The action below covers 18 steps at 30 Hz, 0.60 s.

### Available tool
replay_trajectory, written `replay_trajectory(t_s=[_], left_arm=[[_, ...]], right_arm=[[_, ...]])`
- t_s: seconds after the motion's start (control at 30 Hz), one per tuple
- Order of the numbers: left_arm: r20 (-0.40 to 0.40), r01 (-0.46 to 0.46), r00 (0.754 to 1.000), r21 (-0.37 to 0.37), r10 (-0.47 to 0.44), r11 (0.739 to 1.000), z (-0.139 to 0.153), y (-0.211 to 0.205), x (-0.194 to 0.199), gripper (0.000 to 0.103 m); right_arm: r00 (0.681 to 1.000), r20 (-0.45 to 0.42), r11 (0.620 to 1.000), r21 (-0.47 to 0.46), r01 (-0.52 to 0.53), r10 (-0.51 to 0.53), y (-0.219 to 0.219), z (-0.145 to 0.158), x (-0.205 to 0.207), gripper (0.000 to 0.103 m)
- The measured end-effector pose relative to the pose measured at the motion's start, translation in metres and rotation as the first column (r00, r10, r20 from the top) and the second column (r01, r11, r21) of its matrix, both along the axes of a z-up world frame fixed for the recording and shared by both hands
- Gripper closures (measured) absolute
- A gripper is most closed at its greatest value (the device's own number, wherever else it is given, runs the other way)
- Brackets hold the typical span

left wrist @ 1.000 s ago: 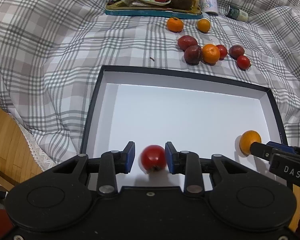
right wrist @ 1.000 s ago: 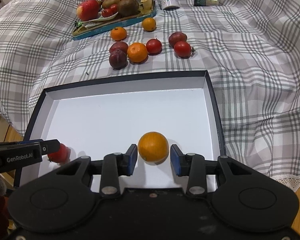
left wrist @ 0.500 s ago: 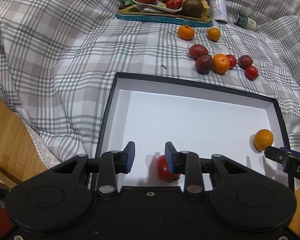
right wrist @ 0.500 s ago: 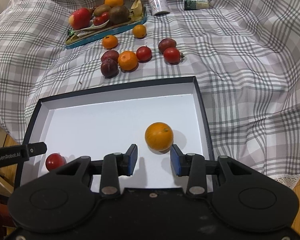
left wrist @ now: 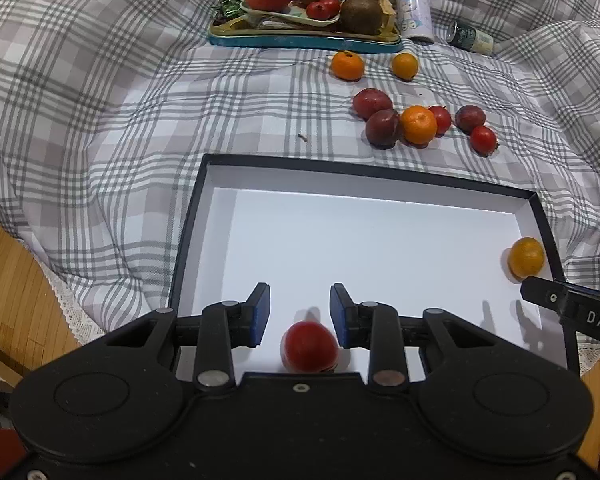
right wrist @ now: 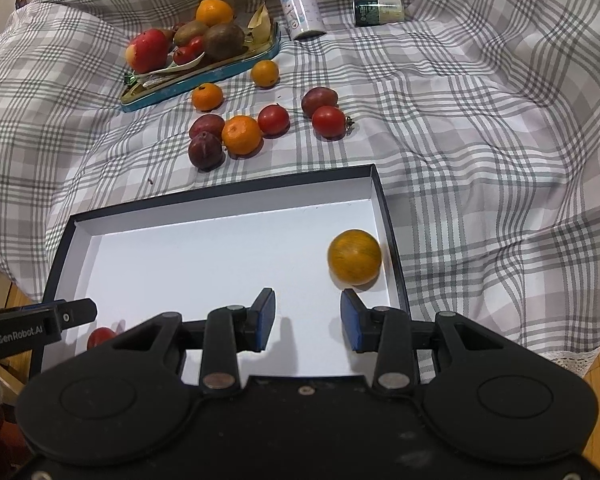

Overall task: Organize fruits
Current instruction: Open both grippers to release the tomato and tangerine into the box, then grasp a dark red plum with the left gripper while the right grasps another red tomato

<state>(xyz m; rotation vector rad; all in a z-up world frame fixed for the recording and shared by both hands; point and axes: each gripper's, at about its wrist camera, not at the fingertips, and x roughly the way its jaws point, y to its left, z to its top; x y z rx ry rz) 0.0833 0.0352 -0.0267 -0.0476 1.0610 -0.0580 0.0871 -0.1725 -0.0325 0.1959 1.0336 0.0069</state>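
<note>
Plaid bedspread (right wrist: 480, 128) lying under black-rimmed white box (left wrist: 380, 200). Left tongs (left wrist: 299, 314) hanging spread wide, gripping nothing, red tomato (left wrist: 309, 346) sitting in box near edge between blue pads. Right tongs (right wrist: 308, 320) gaping, empty; orange (right wrist: 354, 256) resting by box's right wall. Loose fruit cluster (right wrist: 242, 135) lying beyond.

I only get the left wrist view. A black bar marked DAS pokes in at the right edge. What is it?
Observer: That is the right gripper. Its fingers are spread open and hold nothing.
Operator: Is the orange fruit between them?
Observer: No. The orange lies in the box, ahead of the right finger and near the right wall.
Operator: And my tomato?
Observer: The right view shows the tomato in the box's near left part, by the left gripper.
</note>
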Motion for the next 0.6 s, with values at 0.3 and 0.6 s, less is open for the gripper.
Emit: replay_trajectory(t_s=[0.3, 0.6], left_arm=[[0.018, 0.038, 0.999, 0.011, -0.039, 0.999, 0.004, -0.012, 0.011, 0.062], [0.037, 0.075, 0.996, 0.024, -0.076, 0.997, 0.007, -0.029, 0.034, 0.062]], right_arm=[[0.999, 0.018, 1.0, 0.014, 0.027, -0.028, -0.008, 0.002, 0.012, 0.063], [0.997, 0.062, 0.999, 0.008, 0.053, -0.054, -0.018, 0.008, 0.039, 0.063]])
